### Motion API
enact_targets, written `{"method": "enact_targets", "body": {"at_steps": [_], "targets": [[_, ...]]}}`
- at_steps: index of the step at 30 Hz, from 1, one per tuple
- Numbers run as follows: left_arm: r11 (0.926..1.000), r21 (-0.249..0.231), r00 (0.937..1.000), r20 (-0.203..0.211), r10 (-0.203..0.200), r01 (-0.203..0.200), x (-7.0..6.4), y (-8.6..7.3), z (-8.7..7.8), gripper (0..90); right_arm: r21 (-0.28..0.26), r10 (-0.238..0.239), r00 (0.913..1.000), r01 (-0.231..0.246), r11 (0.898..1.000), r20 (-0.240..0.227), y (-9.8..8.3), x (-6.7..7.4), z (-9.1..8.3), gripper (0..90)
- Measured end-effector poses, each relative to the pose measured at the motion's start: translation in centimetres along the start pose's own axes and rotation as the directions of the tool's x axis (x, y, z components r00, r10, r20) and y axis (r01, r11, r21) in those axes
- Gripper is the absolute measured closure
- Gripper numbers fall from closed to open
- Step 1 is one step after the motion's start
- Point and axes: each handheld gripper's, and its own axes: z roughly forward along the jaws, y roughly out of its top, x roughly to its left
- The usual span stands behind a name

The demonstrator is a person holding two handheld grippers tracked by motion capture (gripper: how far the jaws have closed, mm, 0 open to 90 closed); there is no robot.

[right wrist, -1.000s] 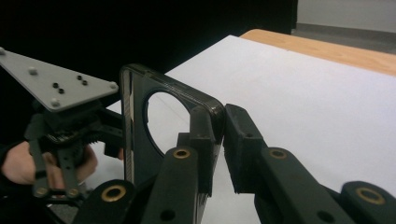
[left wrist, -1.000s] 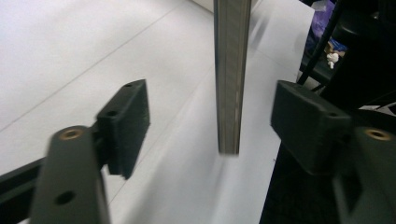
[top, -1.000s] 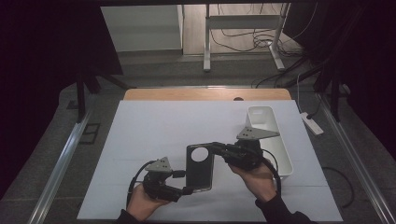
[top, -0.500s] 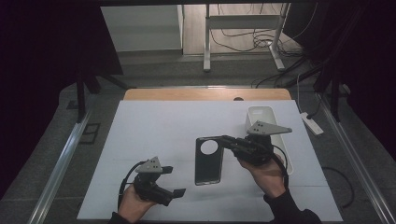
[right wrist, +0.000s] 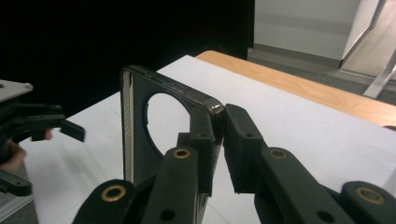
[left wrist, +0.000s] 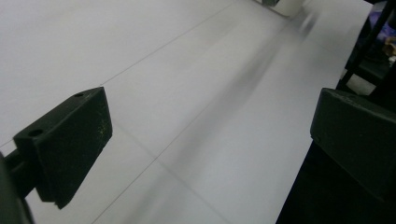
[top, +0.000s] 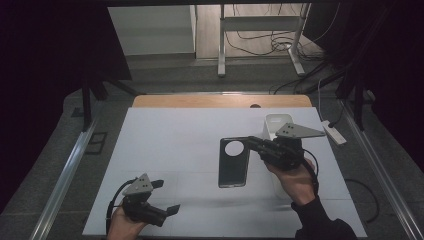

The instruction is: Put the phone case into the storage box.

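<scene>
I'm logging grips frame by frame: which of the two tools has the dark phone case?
The right tool has it, jaws clamped on the edge of the phone case. The left tool is open, nothing between its jaws, near the white table's front edge.

Dim room; grey floor, white cabinet, metal stand, cables behind white-topped table.

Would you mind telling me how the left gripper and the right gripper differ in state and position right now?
The left gripper is open and holds nothing; the right gripper is shut on the edge of the dark phone case. The left gripper sits near the table's front edge, the right farther in, beside the white bin. Both are black and hand-held.
</scene>
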Motion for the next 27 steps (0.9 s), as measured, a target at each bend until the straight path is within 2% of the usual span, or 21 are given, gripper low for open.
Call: {"method": "enact_targets", "body": {"at_steps": [8,14,27], "targets": [[0.9993,-0.017,0.9971,-0.068,-0.033,0.032,0.4,-1.7,-1.9,0.0,-0.023,-0.005,0.9994,0.005,1.000,0.033,0.7,-1.1,-0.8,82.0],[0.9981,-0.019,0.9909,-0.120,-0.061,0.059,0.6,-2.9,-3.1,0.0,-0.039,0.003,0.9987,-0.001,0.999,0.050,1.5,-2.0,-1.5,82.0],[0.9947,-0.026,0.9789,-0.177,-0.103,0.100,0.9,-4.6,-4.7,0.0,-0.058,0.027,0.9971,-0.023,0.998,0.071,2.3,-3.5,-2.1,82.0]]}}
